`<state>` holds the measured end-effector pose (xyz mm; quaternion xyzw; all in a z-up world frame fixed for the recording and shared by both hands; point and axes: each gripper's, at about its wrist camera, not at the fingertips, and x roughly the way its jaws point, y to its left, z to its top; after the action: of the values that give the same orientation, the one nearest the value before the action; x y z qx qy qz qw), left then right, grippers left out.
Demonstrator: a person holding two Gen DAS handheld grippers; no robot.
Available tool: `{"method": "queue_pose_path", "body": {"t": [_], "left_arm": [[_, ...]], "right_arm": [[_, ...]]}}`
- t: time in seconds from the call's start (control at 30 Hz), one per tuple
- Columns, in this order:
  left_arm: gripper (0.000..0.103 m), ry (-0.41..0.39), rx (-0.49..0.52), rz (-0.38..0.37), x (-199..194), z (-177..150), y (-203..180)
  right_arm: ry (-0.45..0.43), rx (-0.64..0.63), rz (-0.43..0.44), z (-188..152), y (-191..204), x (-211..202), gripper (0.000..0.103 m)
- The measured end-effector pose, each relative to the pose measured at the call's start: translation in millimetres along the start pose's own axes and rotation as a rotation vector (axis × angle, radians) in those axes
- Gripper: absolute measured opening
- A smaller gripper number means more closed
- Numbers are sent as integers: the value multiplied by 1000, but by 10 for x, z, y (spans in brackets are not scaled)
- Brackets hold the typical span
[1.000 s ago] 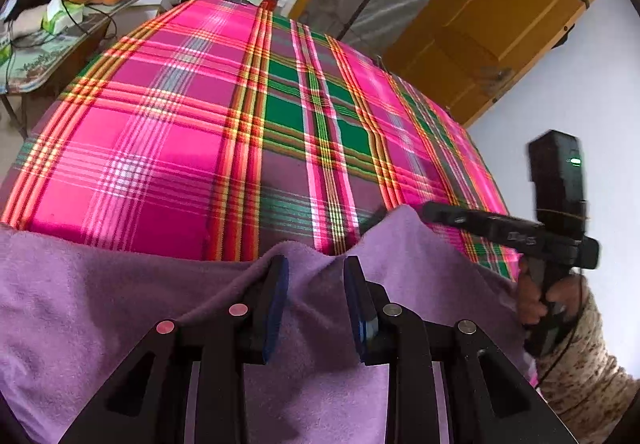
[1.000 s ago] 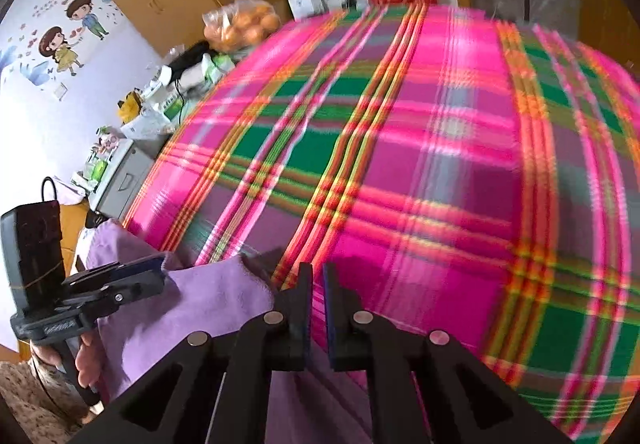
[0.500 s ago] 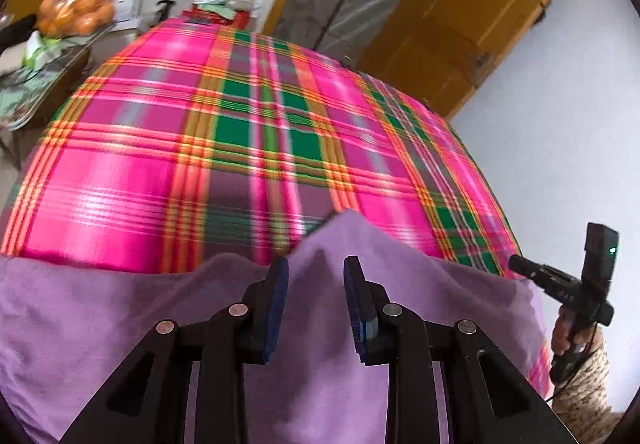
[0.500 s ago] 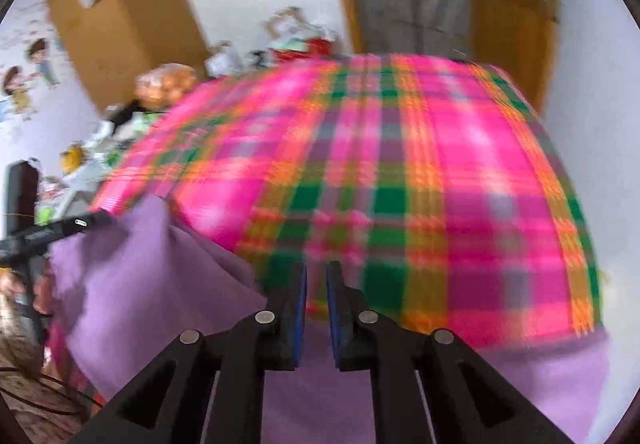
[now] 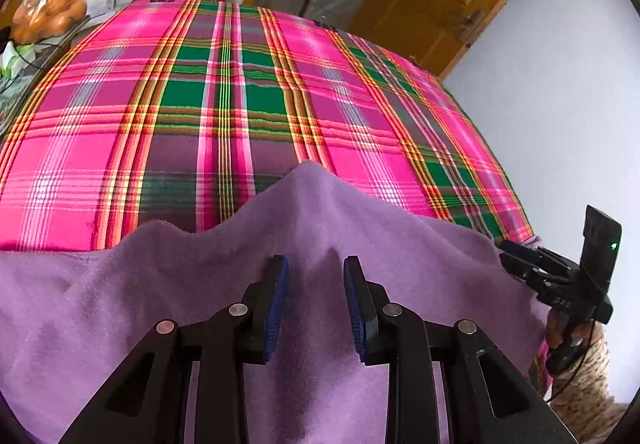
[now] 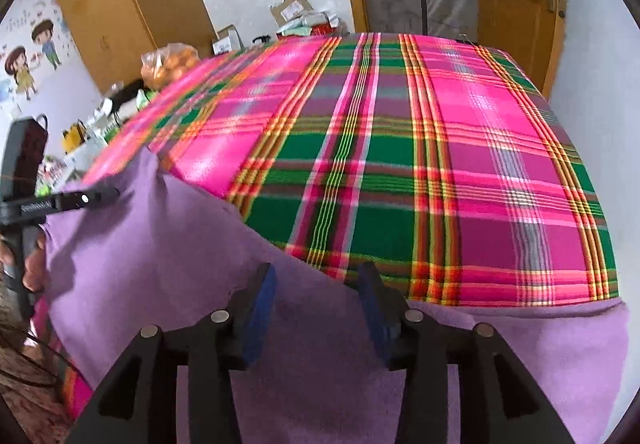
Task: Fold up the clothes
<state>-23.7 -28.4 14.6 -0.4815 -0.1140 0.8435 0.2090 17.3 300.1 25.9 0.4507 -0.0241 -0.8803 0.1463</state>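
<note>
left hand-held gripper (image 5: 314,284) pinches a purple cloth (image 5: 120,304) ridge; right hand-held gripper (image 6: 316,288) just opened, empty.

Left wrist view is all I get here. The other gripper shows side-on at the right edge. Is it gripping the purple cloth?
Observer: No. The right gripper has just been opening; its jaws stand apart over the purple cloth, pads not pressing it.
Operator: Where does the cloth end on that side?
Observer: In a corner lying near the right side of the plaid bedcover.
Operator: Anything on the wall to my left?
Observer: Cartoon children stickers.
</note>
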Motion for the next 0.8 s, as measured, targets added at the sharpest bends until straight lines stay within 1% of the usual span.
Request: {"method": "queue_pose_path", "body": {"t": [0.17, 0.2, 0.23, 0.33, 0.4, 0.57, 0.67, 0.77, 0.8], "left_arm": [[29, 5, 5, 6, 39, -7, -27], [29, 4, 4, 5, 38, -10, -26], [29, 2, 3, 3, 36, -12, -22], [29, -2, -2, -2, 32, -14, -9], [29, -2, -3, -4, 33, -13, -5], [29, -11, -7, -15, 26, -31, 4], [29, -14, -11, -22, 28, -28, 17], [29, -13, -11, -20, 22, -27, 15], [29, -12, -10, -18, 21, -27, 12]], "right_arm": [[-3, 3, -7, -23, 28, 18, 45], [-7, 7, -9, -43, 25, 6, 40], [-10, 7, -11, -62, 31, -8, 28], [-14, 0, 0, -88, 78, -3, 9], [-20, 7, -4, -74, 76, -20, 6], [-81, 63, -51, 11, -21, -104, 6], [-34, 36, -99, 15, 43, 61, 7], [-42, 71, -99, 27, 17, 58, 8], [-57, 93, -111, 16, -27, 7, 9]]}}
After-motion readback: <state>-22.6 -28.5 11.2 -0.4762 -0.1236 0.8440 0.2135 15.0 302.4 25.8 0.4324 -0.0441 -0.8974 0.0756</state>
